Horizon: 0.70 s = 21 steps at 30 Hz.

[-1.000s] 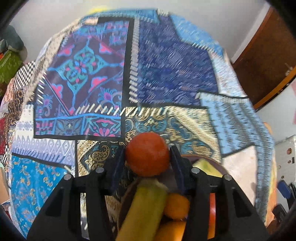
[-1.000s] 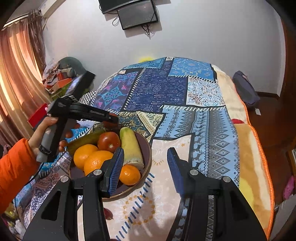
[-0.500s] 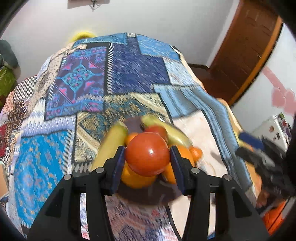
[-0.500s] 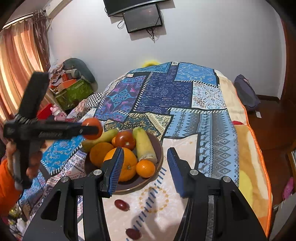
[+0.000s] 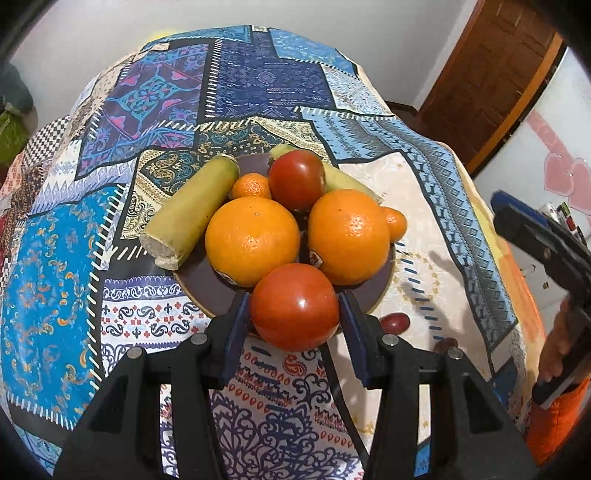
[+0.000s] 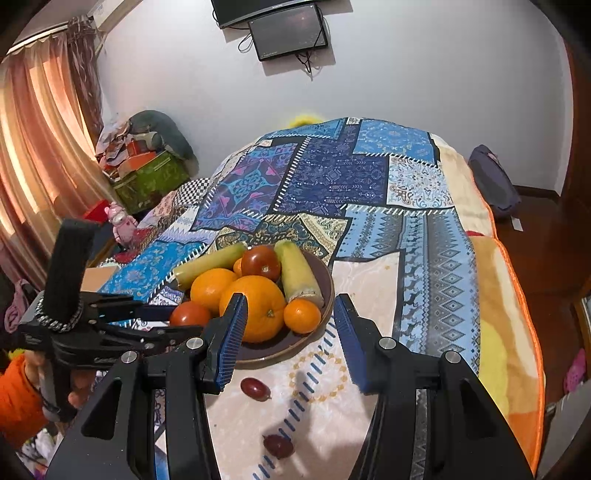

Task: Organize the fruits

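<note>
1. Left edge, right wrist view: orange sleeve [image 6: 16,398] and a hand [image 6: 79,391] on the black handle of the left gripper [image 5: 293,314]; it reaches in level toward the plate.
2. Left gripper jaws clamp a red tomato [image 5: 294,306], blue pads pressed on both its sides. Tomato sits at the plate's near rim, on the left side as the right wrist view sees it [image 6: 189,314]; can't tell if it rests on the plate or hangs just above.
3. Brown plate [image 5: 207,288] sits on the patchwork bedspread [image 5: 55,258], loaded with fruit.
4. On the plate, left to right in the left wrist view: pale green corn-like cob [image 5: 192,210] overhanging the left rim, small mandarin [image 5: 252,185] behind, big orange [image 5: 252,240], second tomato [image 5: 296,179] at the back, second big orange [image 5: 349,236], another small mandarin [image 5: 395,223] at the right rim. A second cob [image 5: 343,179] lies behind the right orange.
5. Off the plate, on the cream patch: two dark red grapes, one just beside the plate rim [image 6: 255,388], one nearer the camera [image 6: 279,446].
6. Right gripper [image 6: 290,339] hovers above the plate's near-right rim, jaws part open, nothing between the pads.
7. Right edge, left wrist view: the right gripper's black body with a hand [image 5: 559,343] on it, well apart from the plate.
8. Background: wall monitor [image 6: 288,31], curtain [image 6: 40,147], wooden door [image 5: 491,74].
</note>
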{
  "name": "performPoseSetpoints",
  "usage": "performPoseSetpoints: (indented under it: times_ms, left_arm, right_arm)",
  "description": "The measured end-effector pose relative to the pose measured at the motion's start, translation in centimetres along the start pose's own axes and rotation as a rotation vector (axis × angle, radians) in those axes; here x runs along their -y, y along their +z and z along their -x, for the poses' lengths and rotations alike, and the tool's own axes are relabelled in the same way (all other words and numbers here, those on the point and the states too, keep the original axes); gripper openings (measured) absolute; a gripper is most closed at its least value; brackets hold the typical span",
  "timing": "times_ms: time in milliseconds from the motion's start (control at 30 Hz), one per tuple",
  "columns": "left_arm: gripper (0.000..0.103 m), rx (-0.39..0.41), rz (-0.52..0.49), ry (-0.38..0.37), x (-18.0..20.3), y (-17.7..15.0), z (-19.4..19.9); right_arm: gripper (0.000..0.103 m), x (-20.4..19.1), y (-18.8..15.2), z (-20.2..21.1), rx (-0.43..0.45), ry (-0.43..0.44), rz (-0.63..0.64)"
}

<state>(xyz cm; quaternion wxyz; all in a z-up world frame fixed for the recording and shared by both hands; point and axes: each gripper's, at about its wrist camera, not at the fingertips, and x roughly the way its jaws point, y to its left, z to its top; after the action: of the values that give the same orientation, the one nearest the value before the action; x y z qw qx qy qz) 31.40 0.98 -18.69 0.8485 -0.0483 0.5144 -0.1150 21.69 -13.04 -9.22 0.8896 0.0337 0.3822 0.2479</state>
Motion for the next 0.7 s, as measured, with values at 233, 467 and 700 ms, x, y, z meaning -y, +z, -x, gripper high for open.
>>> performPoseSetpoints:
  times_ms: [233,467,700]
  left_arm:
    - [0.057,0.036,-0.002,0.012,0.3,-0.3,0.8]
    - [0.059,0.092,0.003,0.007,0.7,-1.6,4.2]
    - [0.061,0.096,-0.004,-0.019,1.8,-4.4,5.7]
  right_arm:
    - [0.045,0.3,-1.5,-0.3,-0.046,0.002,-0.016]
    - [0.045,-0.1,-3.9,0.0,-0.102,-0.01,-0.014]
    - [0.045,-0.8,-7.1,-0.5,-0.188,-0.001,-0.002]
